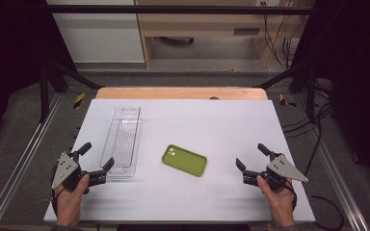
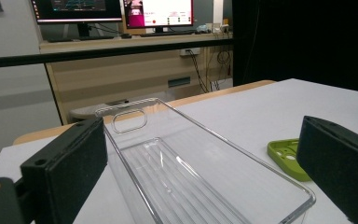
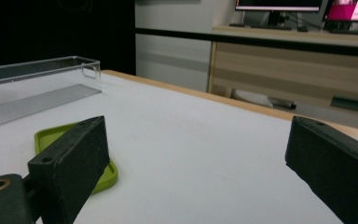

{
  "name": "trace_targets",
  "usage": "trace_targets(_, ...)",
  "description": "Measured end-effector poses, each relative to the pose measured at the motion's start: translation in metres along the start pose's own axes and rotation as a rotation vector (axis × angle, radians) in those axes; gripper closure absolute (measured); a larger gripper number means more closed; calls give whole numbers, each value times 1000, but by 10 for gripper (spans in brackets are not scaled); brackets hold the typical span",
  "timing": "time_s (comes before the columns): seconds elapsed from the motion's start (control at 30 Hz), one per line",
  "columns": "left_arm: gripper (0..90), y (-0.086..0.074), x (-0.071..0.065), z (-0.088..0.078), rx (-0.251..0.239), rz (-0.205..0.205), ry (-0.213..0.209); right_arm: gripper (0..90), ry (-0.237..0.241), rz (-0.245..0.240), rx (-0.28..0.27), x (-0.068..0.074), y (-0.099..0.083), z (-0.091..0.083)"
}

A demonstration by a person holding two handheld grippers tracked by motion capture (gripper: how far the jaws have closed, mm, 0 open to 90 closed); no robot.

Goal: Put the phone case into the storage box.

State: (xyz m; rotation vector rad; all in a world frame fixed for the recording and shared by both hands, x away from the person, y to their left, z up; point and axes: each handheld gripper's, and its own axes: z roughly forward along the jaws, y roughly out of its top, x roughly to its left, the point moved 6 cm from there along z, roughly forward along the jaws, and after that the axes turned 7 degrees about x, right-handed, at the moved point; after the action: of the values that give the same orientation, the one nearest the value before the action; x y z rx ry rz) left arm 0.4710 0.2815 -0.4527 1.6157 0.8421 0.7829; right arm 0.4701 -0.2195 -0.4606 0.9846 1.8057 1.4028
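White table [image 1: 231, 192] bears flat green phone case [image 1: 184, 160].

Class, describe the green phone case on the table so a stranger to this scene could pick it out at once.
Start at the white table and look near its middle, just right of the long clear plastic tray. There lies the phone case, flat, at a slight slant. It is the one solid green thing, small and rounded, while its neighbour is see-through and ribbed.
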Motion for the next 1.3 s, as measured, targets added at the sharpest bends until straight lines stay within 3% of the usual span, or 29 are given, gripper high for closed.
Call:
trace_targets(0.17, 16, 0, 1, -2, -2, -6, 9, 47, 20, 32, 85, 6, 2, 2)
trace_targets(0.3, 16, -1, 2, -3, -1, -11, 15, 51, 31, 20, 115, 12, 6, 4)
trace_targets(0.33, 16, -1, 3, -3, -1, -13, 16, 58, 35, -19, 149, 17, 9, 8)
trace_targets(0.43, 16, -1, 2, -3, 1, -12, 15, 63, 40, -49, 189, 25, 13, 13)
trace_targets(0.47, 16, -1, 2, -3, 1, -11, 17, 65, 41, -87, 227, 33, 17, 21)
trace_targets(0.63, 16, -1, 2, -4, 0, -11, 16, 87, 52, -139, 280, 46, 28, 32)
trace_targets(1.03, 16, -1, 2, -4, -2, -11, 15, 92, 112, -175, 387, 64, 46, 45)
trace_targets(1.17, 16, -1, 3, -5, -4, -13, 17, 94, 159, -215, 486, 77, 47, 54)
trace_targets(1.3, 16, -1, 3, -6, -5, -14, 17, 96, 177, -230, 517, 82, 47, 59)
